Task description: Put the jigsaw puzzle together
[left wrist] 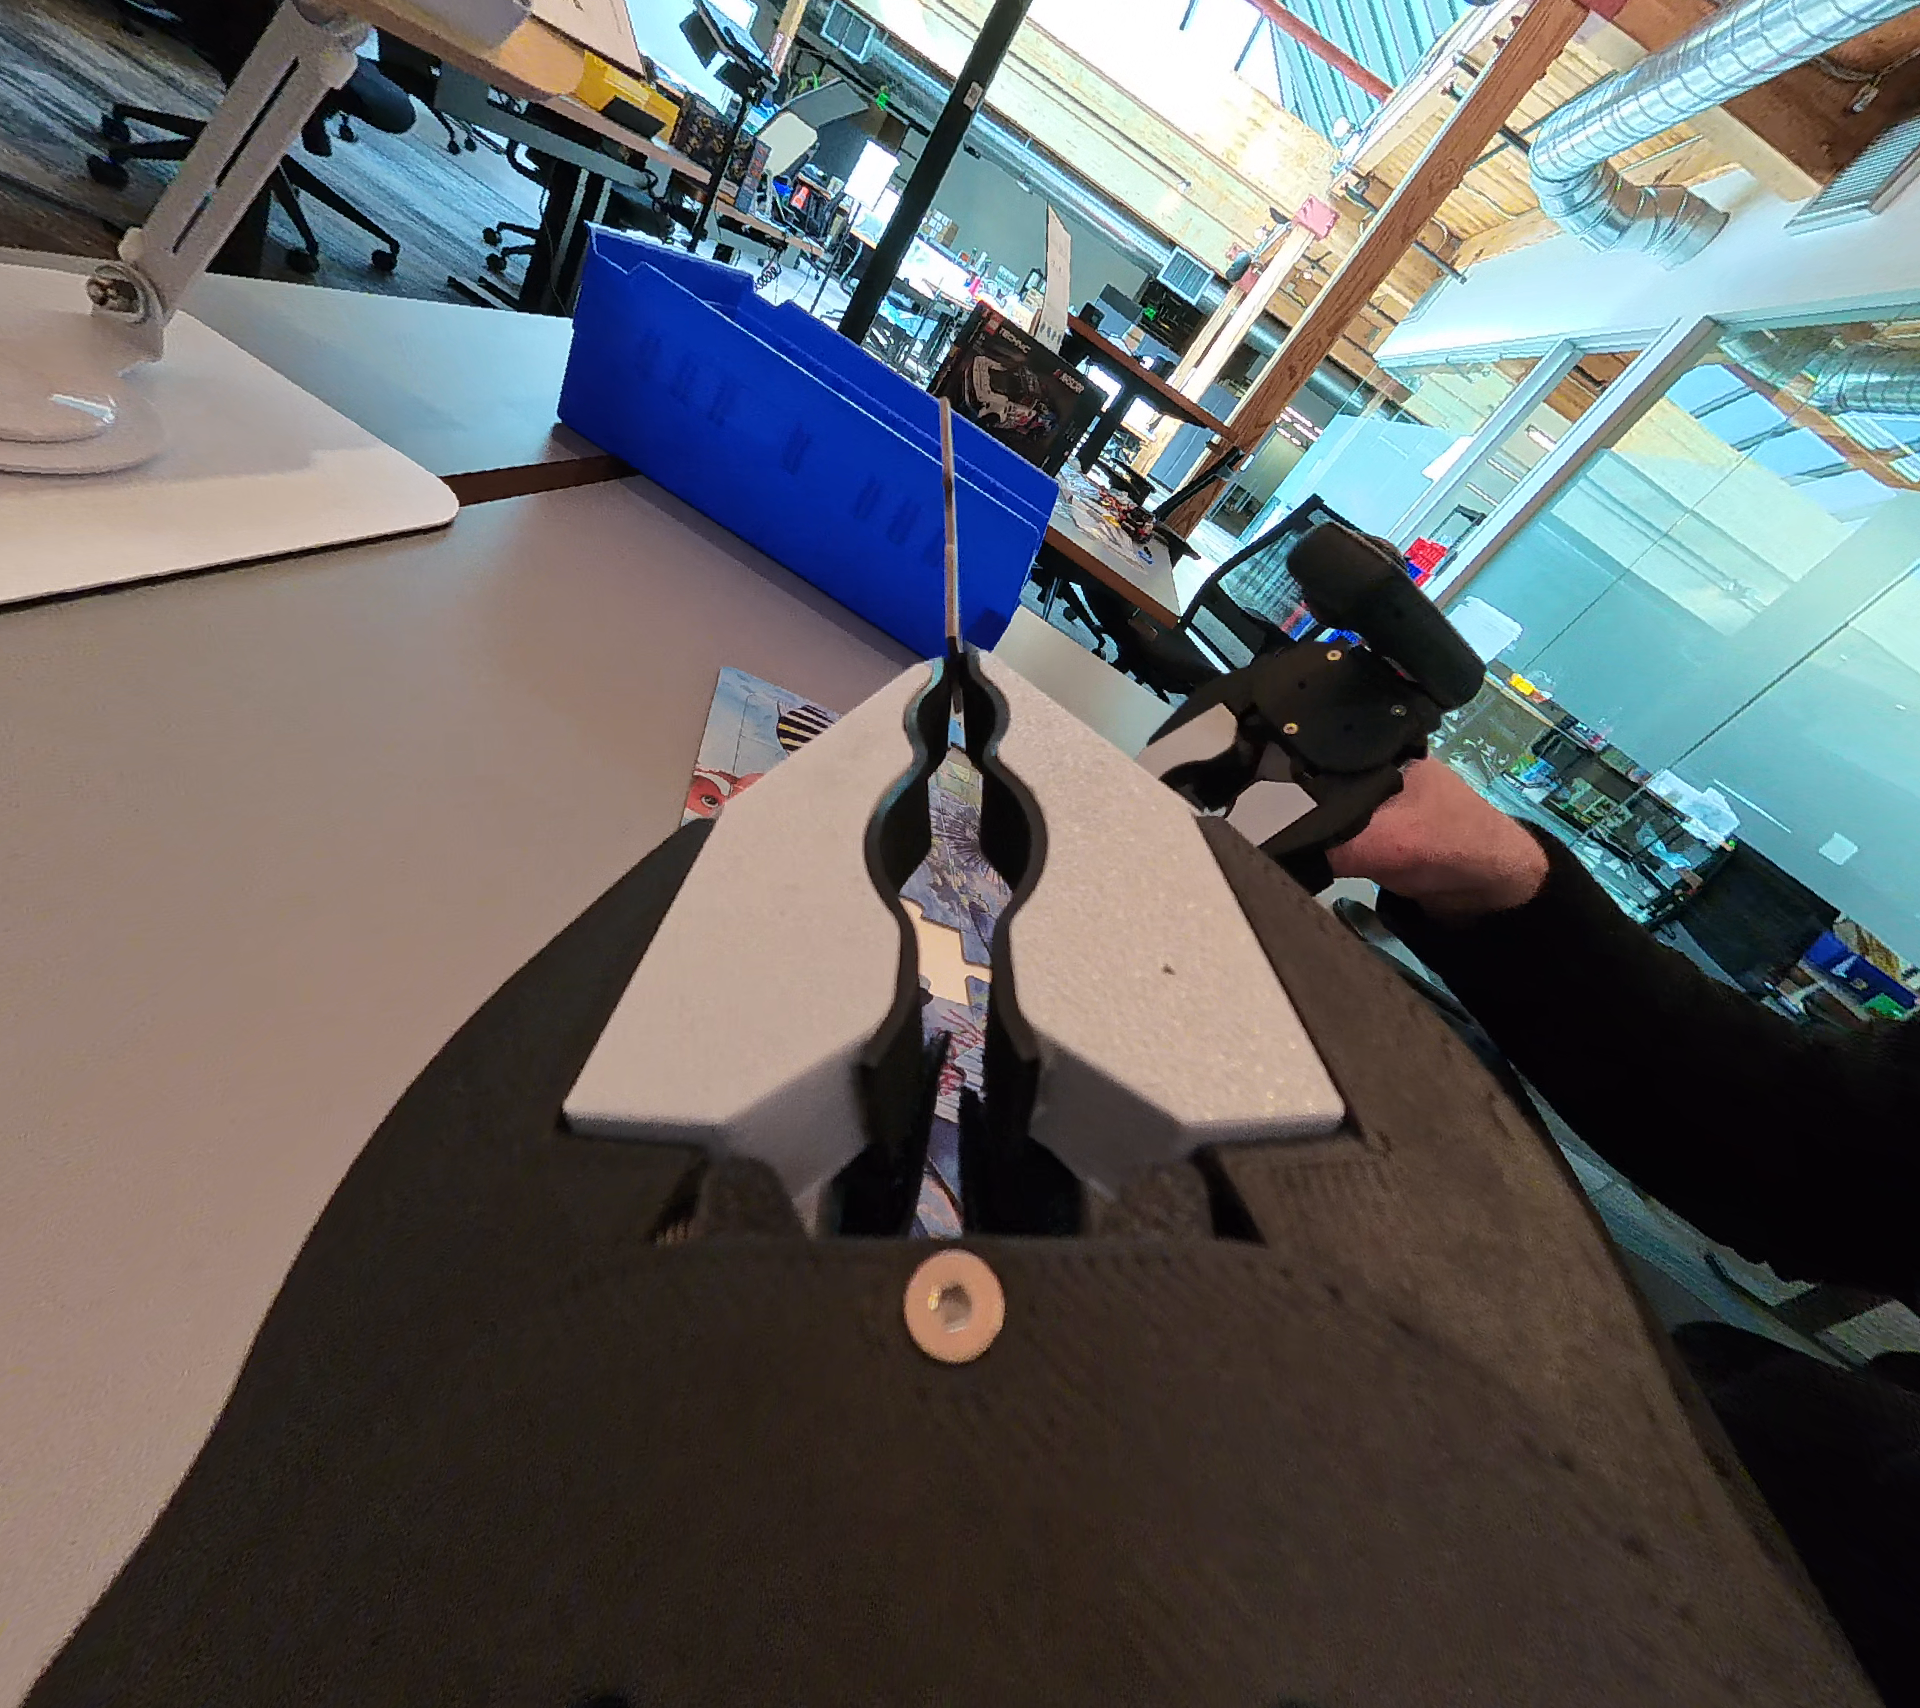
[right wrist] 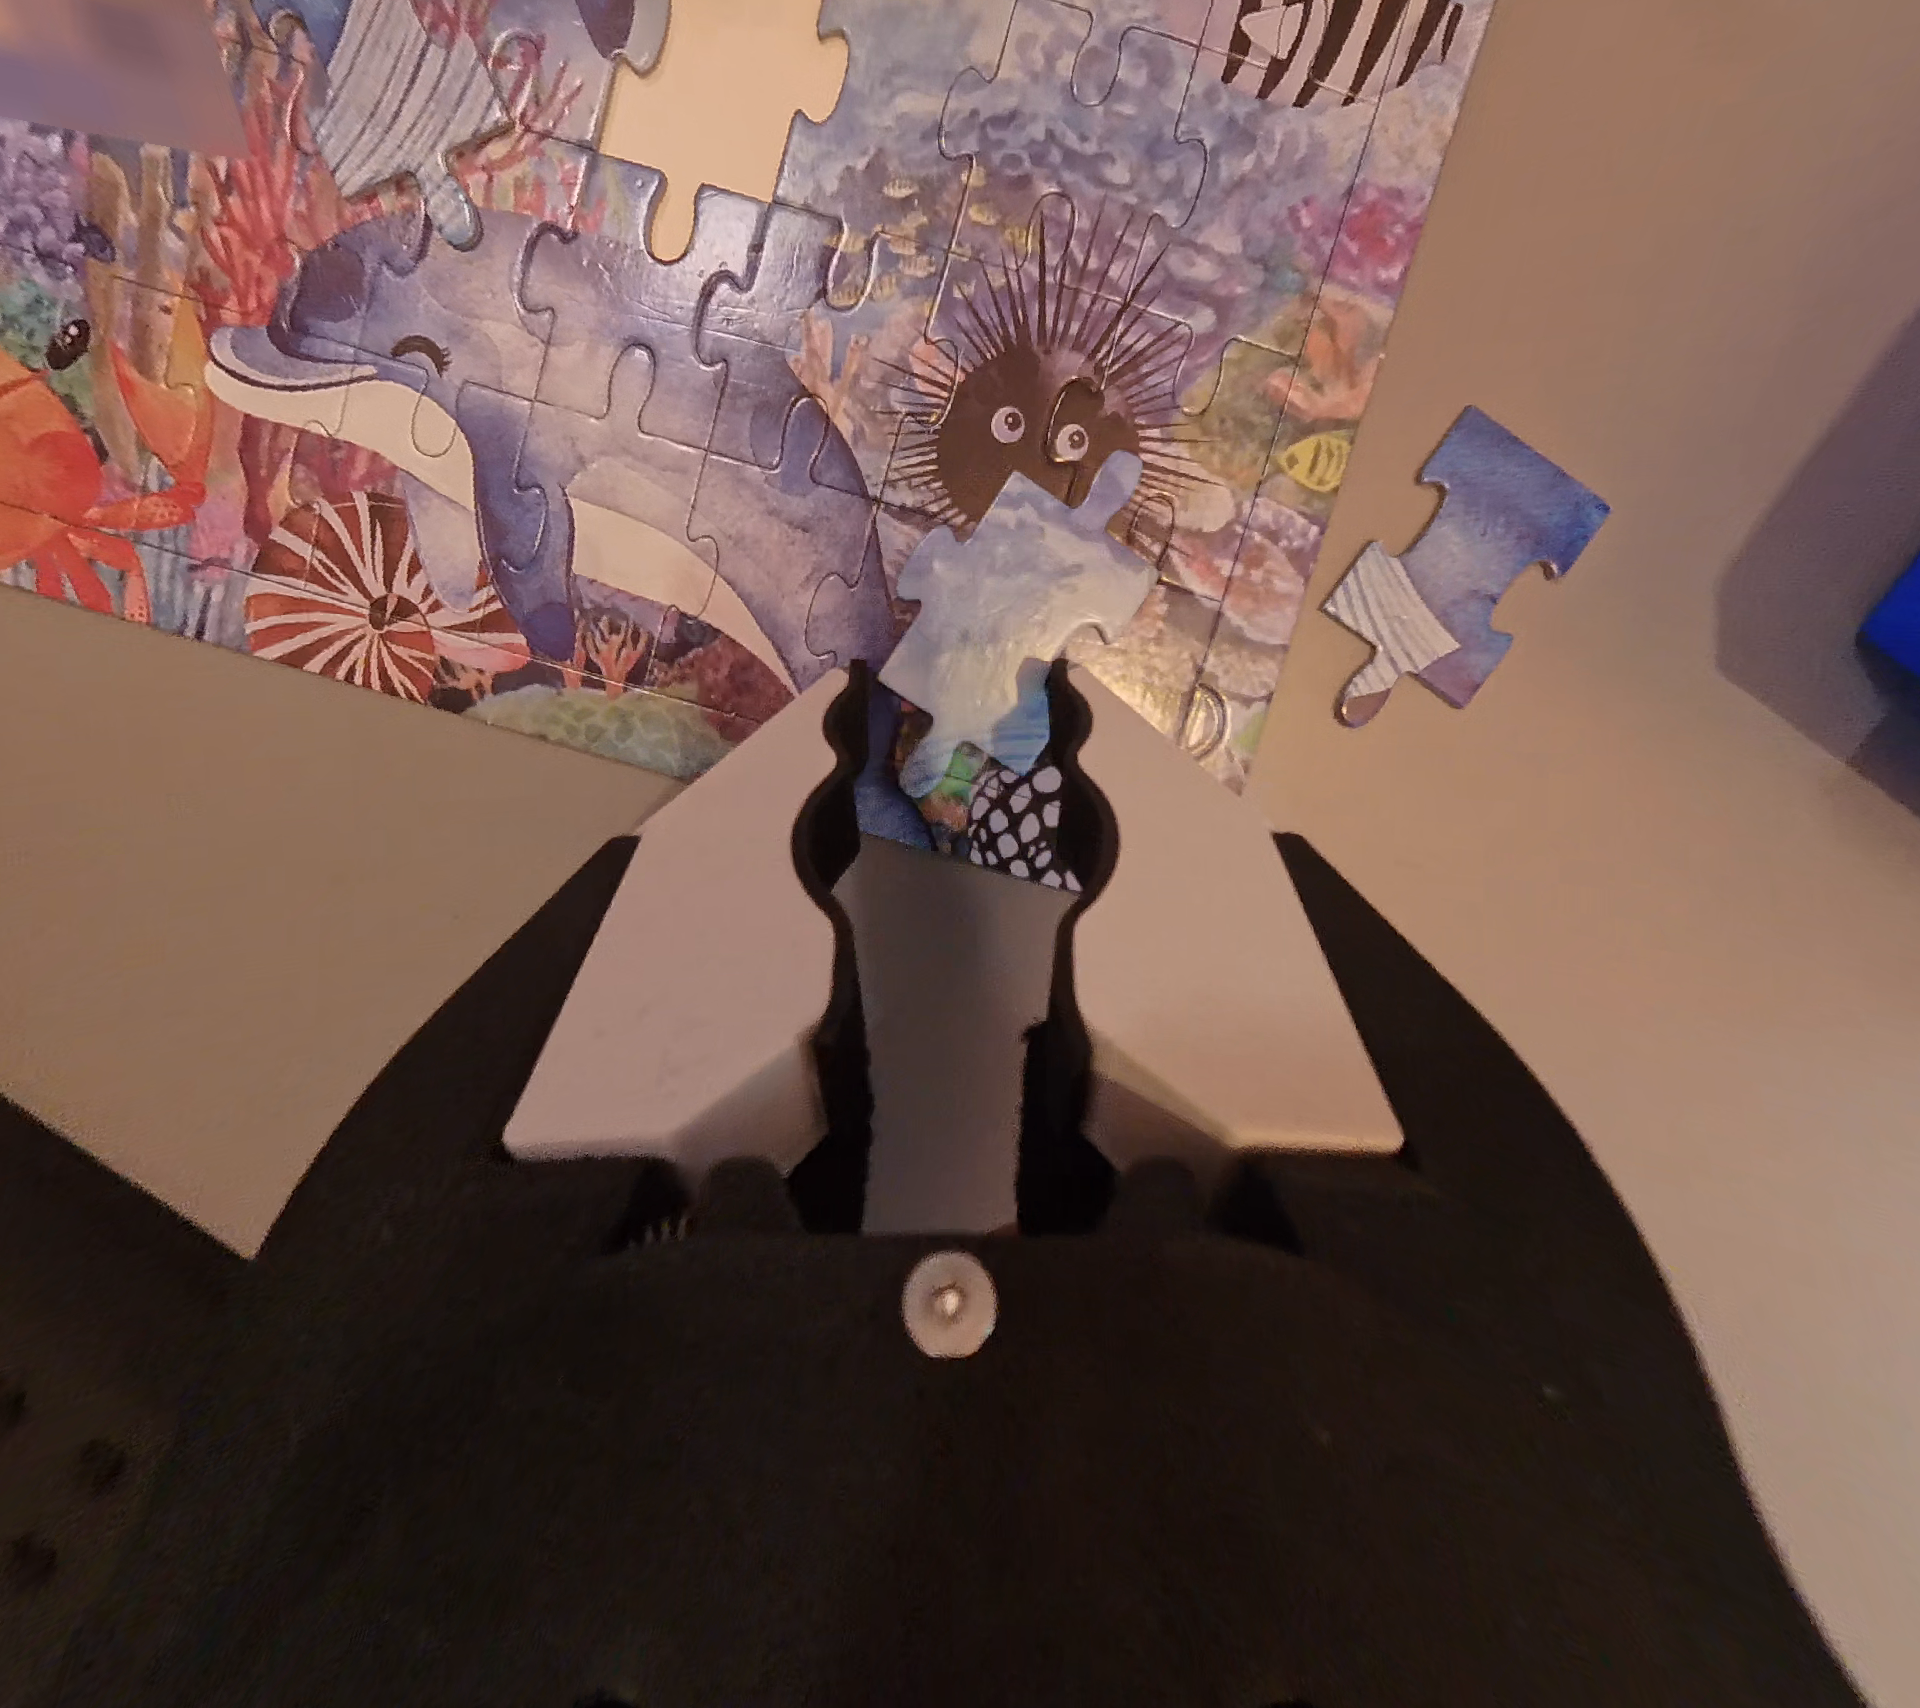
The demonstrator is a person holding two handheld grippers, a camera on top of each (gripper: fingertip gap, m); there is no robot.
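The jigsaw puzzle (right wrist: 935, 256) lies mostly assembled on the table (right wrist: 260, 775), with one gap near its middle. The right tool (right wrist: 951, 671) is clamped on a pale blue piece (right wrist: 1013, 609); the left tool (left wrist: 954, 682) pinches another piece (left wrist: 948, 515) (seen edge-on). A third piece (right wrist: 1465, 562) waits beside the puzzle.

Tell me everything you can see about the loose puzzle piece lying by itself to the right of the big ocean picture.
The loose puzzle piece is flat printed cardboard, by its look. It is mostly deep blue, with a patch of white and grey stripes at its lower left end. Its outline has knobs and notches. It lies picture side up and tilted on the pale table, just right of the assembled puzzle and apart from it. Nothing touches it but the table; neither gripper holds it.
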